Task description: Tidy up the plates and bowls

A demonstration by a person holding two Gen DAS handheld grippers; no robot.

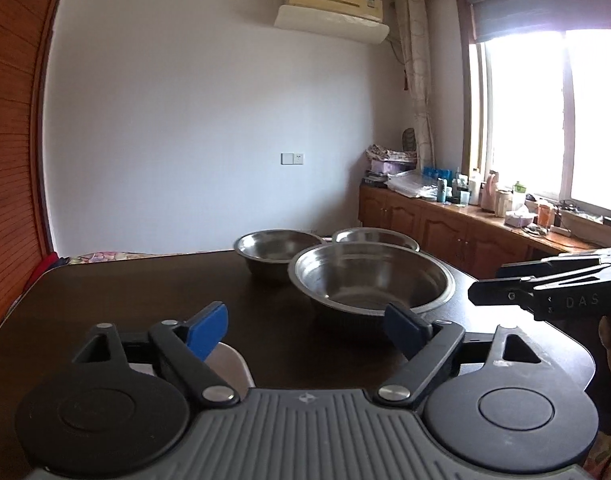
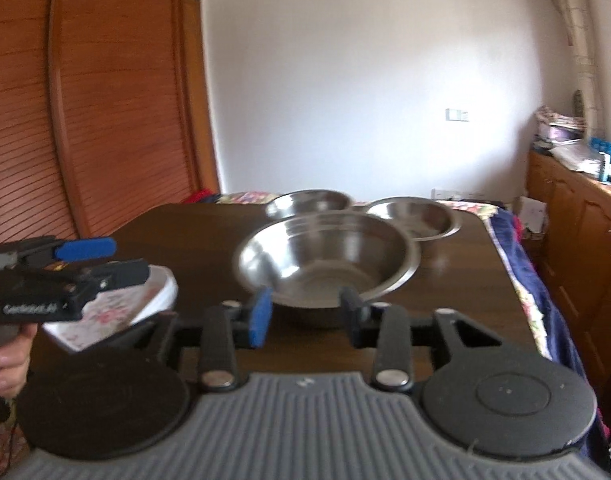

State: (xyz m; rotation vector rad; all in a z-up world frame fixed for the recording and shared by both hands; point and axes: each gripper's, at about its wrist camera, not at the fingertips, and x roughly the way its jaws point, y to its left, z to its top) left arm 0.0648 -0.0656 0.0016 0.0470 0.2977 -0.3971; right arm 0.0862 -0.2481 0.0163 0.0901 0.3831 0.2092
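Observation:
Three steel bowls stand on the dark table (image 1: pixel 145 292). The big near bowl (image 1: pixel 371 280) also shows in the right wrist view (image 2: pixel 325 256). A second bowl (image 1: pixel 275 250) and a third bowl (image 1: pixel 375 237) stand behind it; in the right wrist view they are the second bowl (image 2: pixel 309 202) and the third bowl (image 2: pixel 415 214). A white flowered plate (image 2: pixel 117 308) lies under my left gripper (image 1: pixel 305 326), which is open and empty. My right gripper (image 2: pixel 307 312) is open just before the big bowl's near rim, holding nothing.
A wooden louvred wardrobe (image 2: pixel 85 100) stands at the left. A wooden counter (image 1: pixel 465 228) with bottles runs under the window at the right. A bed with a flowered cover (image 2: pixel 521 280) lies past the table's right edge.

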